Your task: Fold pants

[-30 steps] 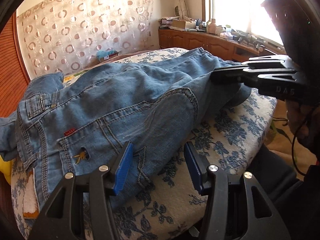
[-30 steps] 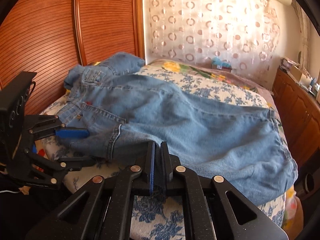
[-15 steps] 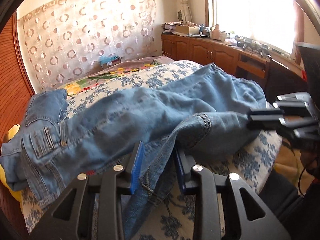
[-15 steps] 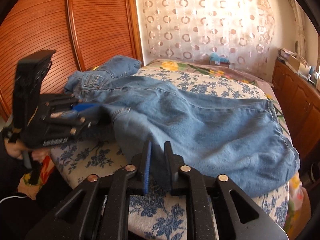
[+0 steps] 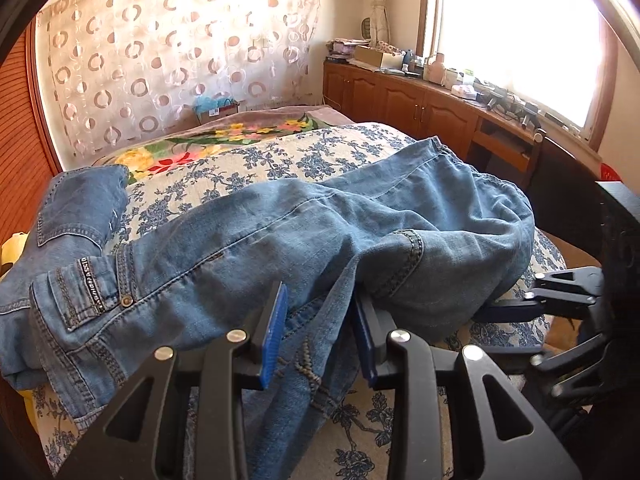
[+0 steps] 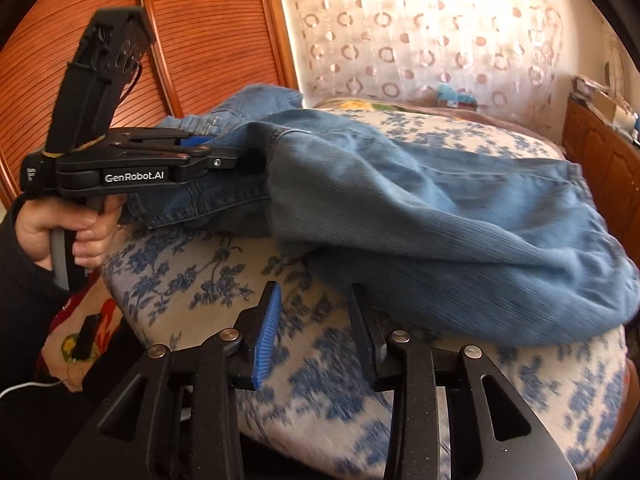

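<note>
Blue jeans [image 5: 304, 240] lie across the floral bed, waist at the left, legs running right; they also show in the right wrist view [image 6: 420, 200]. My left gripper [image 5: 320, 332] is shut on a fold of the jeans' near edge, denim bunched between its blue pads; it shows from the side in the right wrist view [image 6: 236, 158], holding the denim lifted. My right gripper [image 6: 316, 320] is open and empty, just in front of the leg end above the bed; in the left wrist view it [image 5: 500, 320] sits at the right, by the leg end.
The bed [image 5: 248, 160] has a blue floral cover. A wooden louvred wardrobe [image 6: 180, 40] stands at the left. A curtain [image 5: 180, 60] hangs behind. Low wooden cabinets [image 5: 420, 104] with clutter run under the window at the right.
My left gripper closed on the jeans' near edge and lifted it toward the legs. My right gripper let go of the leg and opened, backing off slightly.
</note>
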{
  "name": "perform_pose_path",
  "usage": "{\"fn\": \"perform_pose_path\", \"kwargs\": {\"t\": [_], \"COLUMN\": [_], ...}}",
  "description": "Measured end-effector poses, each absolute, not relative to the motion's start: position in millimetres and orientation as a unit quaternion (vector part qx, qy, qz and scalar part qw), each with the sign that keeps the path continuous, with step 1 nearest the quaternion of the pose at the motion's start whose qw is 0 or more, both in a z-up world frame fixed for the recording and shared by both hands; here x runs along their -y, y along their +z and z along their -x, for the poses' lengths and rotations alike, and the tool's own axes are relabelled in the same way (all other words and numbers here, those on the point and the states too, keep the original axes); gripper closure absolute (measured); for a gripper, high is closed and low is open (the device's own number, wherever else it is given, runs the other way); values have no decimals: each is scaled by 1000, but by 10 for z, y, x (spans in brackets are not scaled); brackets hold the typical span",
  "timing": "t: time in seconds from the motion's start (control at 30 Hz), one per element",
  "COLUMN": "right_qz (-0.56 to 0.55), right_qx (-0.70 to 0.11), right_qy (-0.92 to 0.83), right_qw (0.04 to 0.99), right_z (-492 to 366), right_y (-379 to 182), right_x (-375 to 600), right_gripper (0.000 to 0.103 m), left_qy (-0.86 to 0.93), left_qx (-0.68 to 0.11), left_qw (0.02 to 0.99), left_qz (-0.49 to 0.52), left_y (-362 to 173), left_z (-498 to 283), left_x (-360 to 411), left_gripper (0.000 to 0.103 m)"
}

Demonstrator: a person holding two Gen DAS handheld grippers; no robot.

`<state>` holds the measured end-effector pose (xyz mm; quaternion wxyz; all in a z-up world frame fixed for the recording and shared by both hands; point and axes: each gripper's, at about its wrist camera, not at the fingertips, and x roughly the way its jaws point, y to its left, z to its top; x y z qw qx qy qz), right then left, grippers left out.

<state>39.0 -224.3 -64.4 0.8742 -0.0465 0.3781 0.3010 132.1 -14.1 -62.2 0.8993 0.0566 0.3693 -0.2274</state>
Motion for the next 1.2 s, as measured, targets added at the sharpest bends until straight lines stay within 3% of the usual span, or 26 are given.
{"fn": "perform_pose_path", "kwargs": {"t": [0.23, 0.3, 0.4, 0.67, 0.87, 0.93, 0.97, 1.0, 1.1, 1.2], "right_qz": [59, 60, 51, 22, 45, 55, 58, 59, 64, 56], "right_qx": [-345, -348, -344, -310, -333, -346, -350, -353, -353, -351], "right_qy": [320, 321, 336, 383, 354, 346, 342, 339, 343, 351], "right_qw": [880, 879, 875, 870, 873, 870, 870, 870, 868, 866], "right_z": [-510, -547, -537, -390, -357, -348, -349, -347, -326, -300], "right_y": [-632, -635, -543, 121, -4, -115, -161, -198, -238, -199], "right_x": [2027, 2035, 2090, 2238, 2215, 2209, 2228, 2222, 2186, 2215], "right_gripper": [68, 96, 103, 103, 103, 98, 90, 89, 91, 103], "left_qy": [-233, -232, -229, -204, -165, -154, -149, -140, -112, -79], "left_qx": [-373, -374, -373, -355, -350, -349, -349, -350, -358, -374], "left_qw": [896, 896, 898, 912, 921, 924, 925, 926, 927, 924], "left_qz": [-58, -54, -48, -34, -40, -35, -29, -24, -16, 2], "left_y": [-613, -615, -614, -490, -481, -487, -500, -526, -621, -787], "left_z": [-1205, -1145, -1034, -687, -517, -474, -445, -417, -390, -361], "left_x": [49, -11, -127, -407, -578, -669, -736, -810, -1034, -1275], "left_gripper": [69, 67, 65, 64, 64, 63, 60, 53, 51, 51]}}
